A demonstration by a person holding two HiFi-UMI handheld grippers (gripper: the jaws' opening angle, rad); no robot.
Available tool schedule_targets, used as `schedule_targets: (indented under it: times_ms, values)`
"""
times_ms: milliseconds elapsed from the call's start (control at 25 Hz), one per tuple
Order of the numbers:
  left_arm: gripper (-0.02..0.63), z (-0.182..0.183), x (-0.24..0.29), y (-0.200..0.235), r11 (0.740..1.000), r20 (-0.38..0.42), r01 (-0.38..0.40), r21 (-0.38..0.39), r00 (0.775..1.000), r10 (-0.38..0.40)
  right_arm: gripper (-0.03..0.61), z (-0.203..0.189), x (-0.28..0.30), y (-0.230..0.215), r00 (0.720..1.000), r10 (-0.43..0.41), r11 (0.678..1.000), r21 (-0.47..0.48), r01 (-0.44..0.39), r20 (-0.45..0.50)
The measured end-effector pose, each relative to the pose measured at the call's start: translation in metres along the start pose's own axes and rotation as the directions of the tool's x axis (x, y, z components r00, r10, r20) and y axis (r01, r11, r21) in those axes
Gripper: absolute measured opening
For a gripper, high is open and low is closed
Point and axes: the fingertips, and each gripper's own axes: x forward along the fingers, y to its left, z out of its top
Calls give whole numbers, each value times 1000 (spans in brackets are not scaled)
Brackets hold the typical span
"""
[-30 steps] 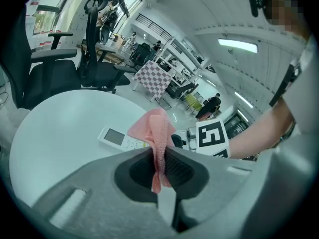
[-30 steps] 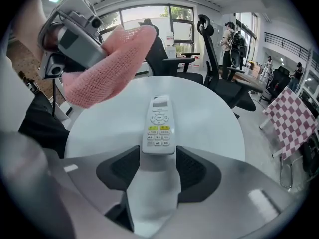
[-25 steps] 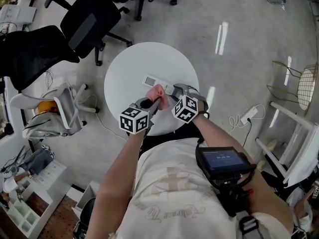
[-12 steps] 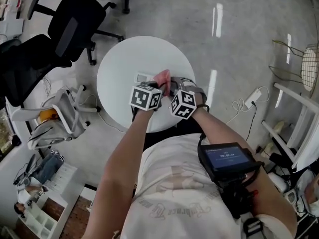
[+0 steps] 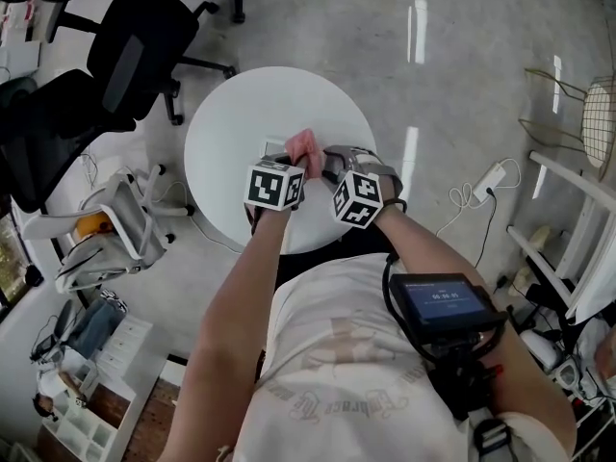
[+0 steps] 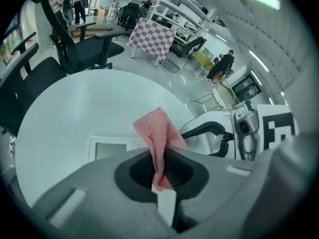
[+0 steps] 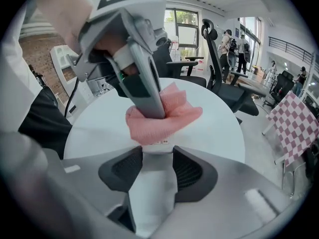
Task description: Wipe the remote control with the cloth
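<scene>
Down came your left gripper (image 6: 160, 182), clamping the cloth (image 6: 158, 133) — right gripper (image 7: 152, 156) pinches the remote control (image 7: 150, 203), lengthwise along its jaws.

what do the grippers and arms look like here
Both the left gripper and the right gripper are smooth grey shells with black ribbed pads inside the jaws. Each carries a white cube printed with black square markers. The person wears a pale short-sleeved T-shirt, forearms bare, with a dark band at the right wrist.
</scene>
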Motion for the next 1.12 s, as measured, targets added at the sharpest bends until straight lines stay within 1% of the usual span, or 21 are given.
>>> schedule_targets:
  times_ms: [80, 200, 480, 640, 760, 880, 1040, 1120]
  values:
    - [20, -3, -5, 9, 1000, 11, 5, -18, 1000, -4, 201, 0, -1, 2, 1000, 3, 1000, -3, -3, 3]
    - [20, -4, -7, 13, 1000, 21, 9, -11, 1000, -9, 200, -1, -2, 3, 1000, 3, 1000, -9, -3, 0]
    - [20, -2, -12, 25, 1000, 29, -10, -22, 1000, 11, 199, -1, -2, 0, 1000, 6, 1000, -19, -6, -6]
    - [20, 0, -16, 37, 999, 26, -37, -25, 999, 37, 199, -2, -2, -1, 1000, 6, 1000, -20, -6, -6]
    - [20, -2, -21, 53, 997, 17, -78, -18, 997, 78, 200, -1, -3, 1, 1000, 8, 1000, -21, -9, -8]
    - [20, -3, -30, 75, 991, 15, -128, -34, 992, 128, 201, -2, -3, 0, 1000, 9, 1000, -25, -10, -10]
    - [20, -6, -42, 104, 978, -9, -206, -10, 979, 206, 201, -4, -4, 0, 1000, 11, 999, -31, -11, -11]
    - [20, -10, -48, 117, 970, -24, -243, -13, 970, 242, 200, -5, -5, 1, 1000, 12, 999, -32, -12, -14]
